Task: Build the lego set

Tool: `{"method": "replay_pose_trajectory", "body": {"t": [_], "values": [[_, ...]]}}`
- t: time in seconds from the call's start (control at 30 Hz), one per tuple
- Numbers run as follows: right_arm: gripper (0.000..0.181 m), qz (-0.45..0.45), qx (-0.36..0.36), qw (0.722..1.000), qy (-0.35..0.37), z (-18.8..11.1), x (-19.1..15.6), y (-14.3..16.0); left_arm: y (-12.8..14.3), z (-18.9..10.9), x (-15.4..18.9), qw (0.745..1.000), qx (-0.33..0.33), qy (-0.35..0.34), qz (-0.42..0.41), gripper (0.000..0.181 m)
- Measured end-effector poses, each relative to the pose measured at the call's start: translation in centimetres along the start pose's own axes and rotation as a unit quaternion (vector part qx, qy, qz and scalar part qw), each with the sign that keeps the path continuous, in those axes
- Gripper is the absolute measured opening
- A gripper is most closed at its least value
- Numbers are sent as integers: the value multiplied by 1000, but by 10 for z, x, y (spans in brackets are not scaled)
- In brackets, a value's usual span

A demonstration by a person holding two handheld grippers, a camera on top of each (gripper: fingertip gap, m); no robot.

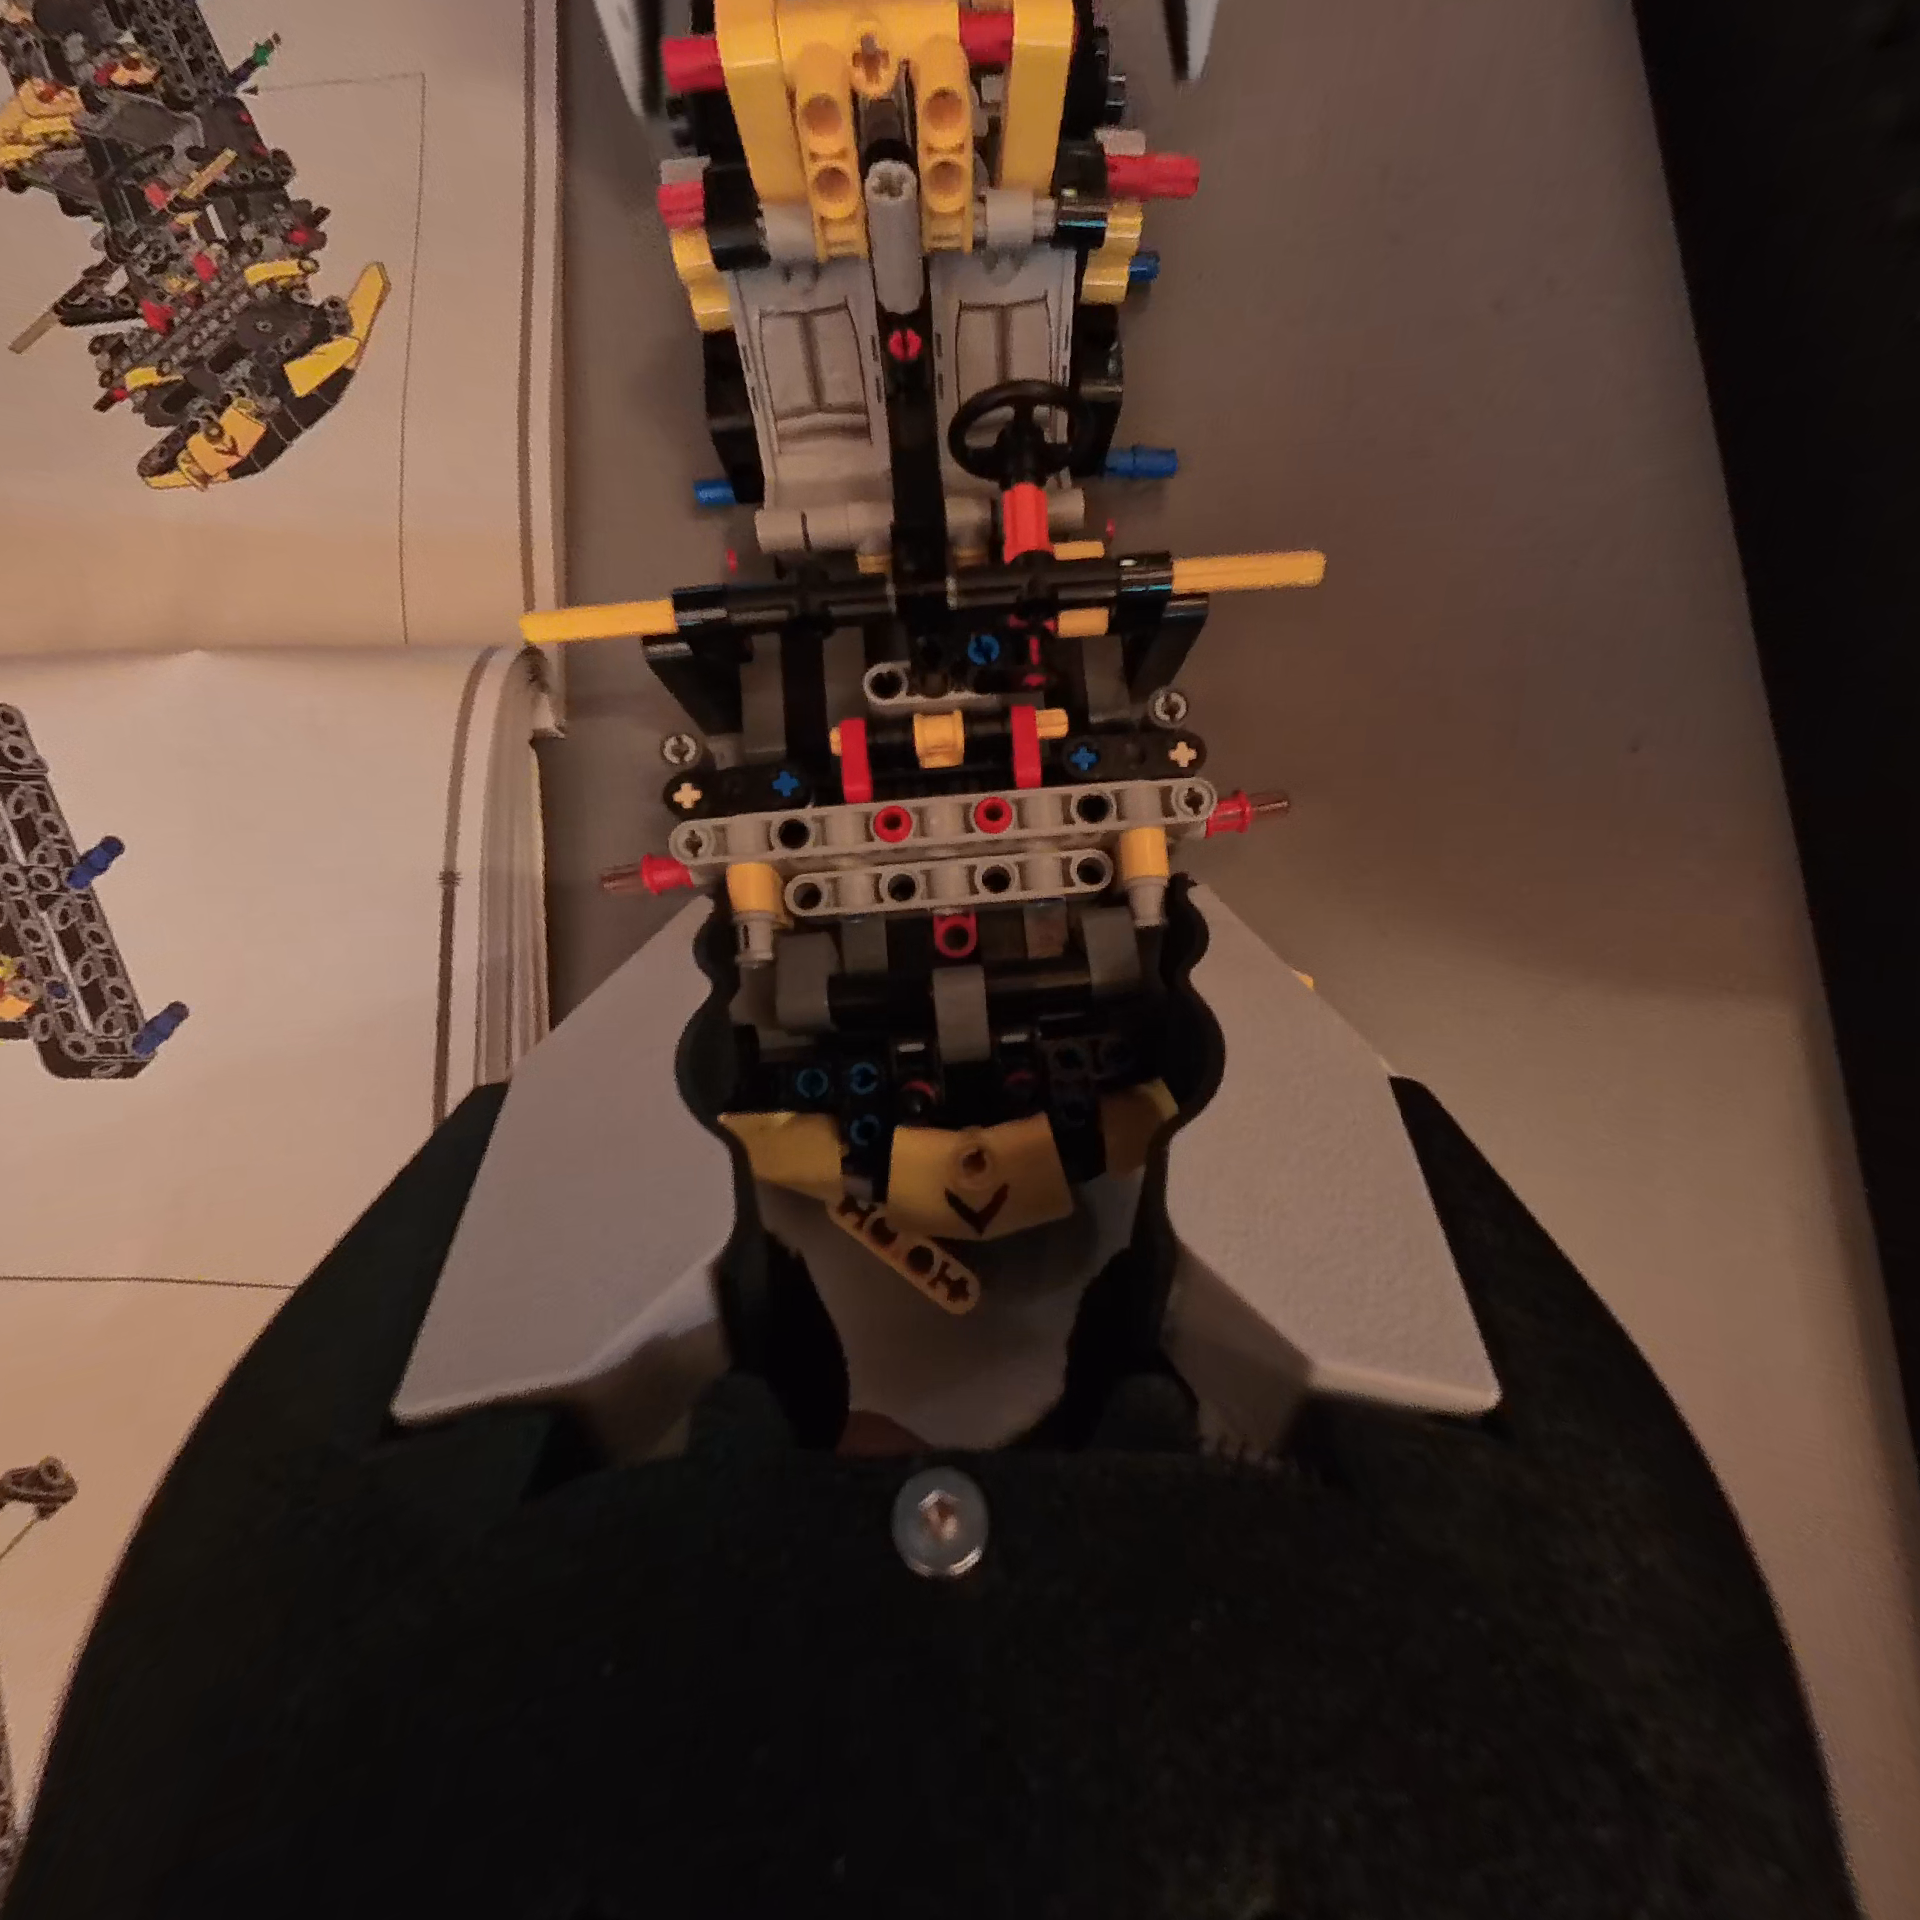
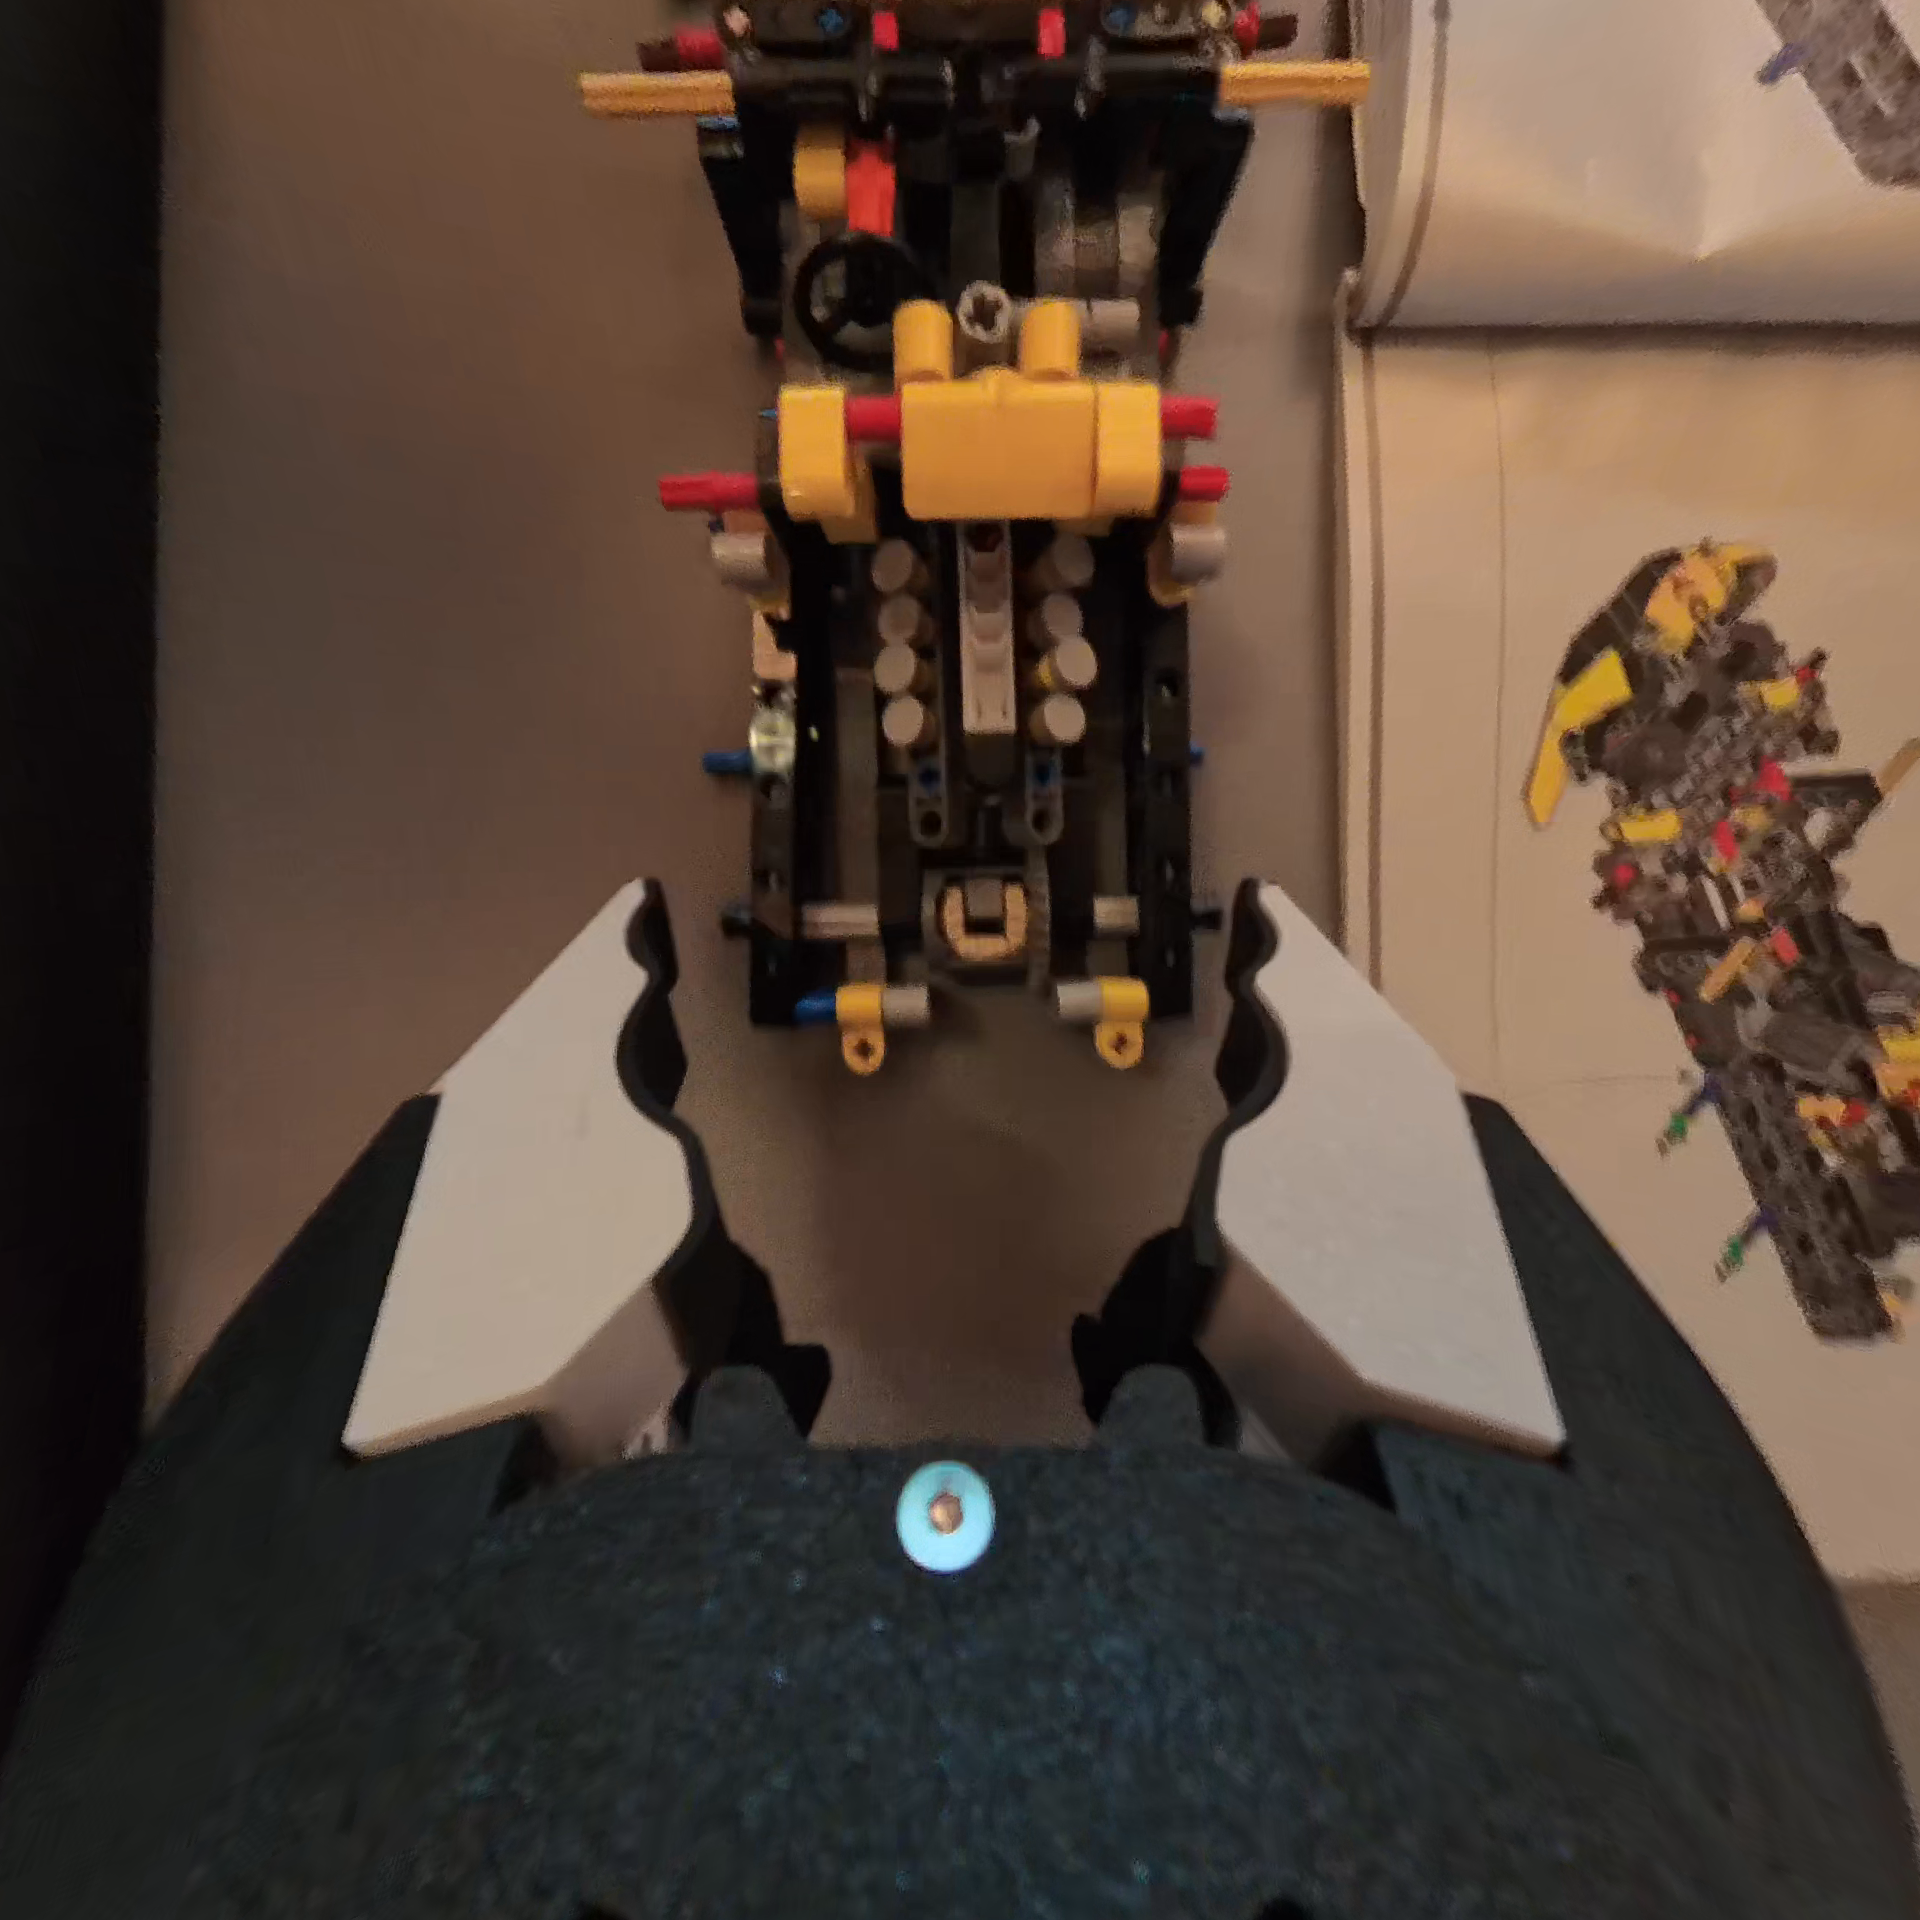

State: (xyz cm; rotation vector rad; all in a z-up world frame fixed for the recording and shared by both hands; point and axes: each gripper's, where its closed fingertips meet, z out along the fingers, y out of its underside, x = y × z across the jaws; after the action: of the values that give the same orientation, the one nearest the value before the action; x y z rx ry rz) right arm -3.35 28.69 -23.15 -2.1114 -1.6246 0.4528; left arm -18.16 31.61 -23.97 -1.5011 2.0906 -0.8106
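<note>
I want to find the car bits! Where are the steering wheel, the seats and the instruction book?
Steering wheel (image 1: 1023, 428): left wrist view, on its black hub.
Seats (image 1: 816, 358): left wrist view, on the left grey seat's back.
Instruction book (image 1: 208, 561): left wrist view, on the open page's bare part.

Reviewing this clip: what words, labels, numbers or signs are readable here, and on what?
No words or numbers are readable in either view.
Instruction booklet: printed build diagrams only; any small print is too blurred to tell.
Lego model: its yellow nose piece bears a black printed mark, no legible lettering.
</note>
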Motion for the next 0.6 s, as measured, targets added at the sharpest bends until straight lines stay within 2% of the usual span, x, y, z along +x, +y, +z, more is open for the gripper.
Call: {"method": "replay_pose_trajectory", "body": {"t": [0.1, 0.27, 0.4, 0.6], "values": [[106, -4, -25, 999, 32, -12, 6, 18, 0, 0, 0, 1000, -1, 0, -2, 83], [112, -24, -45, 997, 52, 1, 8, 23, 0, 1, 0, 1000, 0, -1, -2, 83], [95, -22, -36, 999, 9, 7, 3, 18, 0, 1, -1, 1000, 2, 1, 1, 82], [89, -22, 9, 1000, -6, 8, 3, 17, 0, 2, -2, 1000, 1, 1, 3, 83]]}}
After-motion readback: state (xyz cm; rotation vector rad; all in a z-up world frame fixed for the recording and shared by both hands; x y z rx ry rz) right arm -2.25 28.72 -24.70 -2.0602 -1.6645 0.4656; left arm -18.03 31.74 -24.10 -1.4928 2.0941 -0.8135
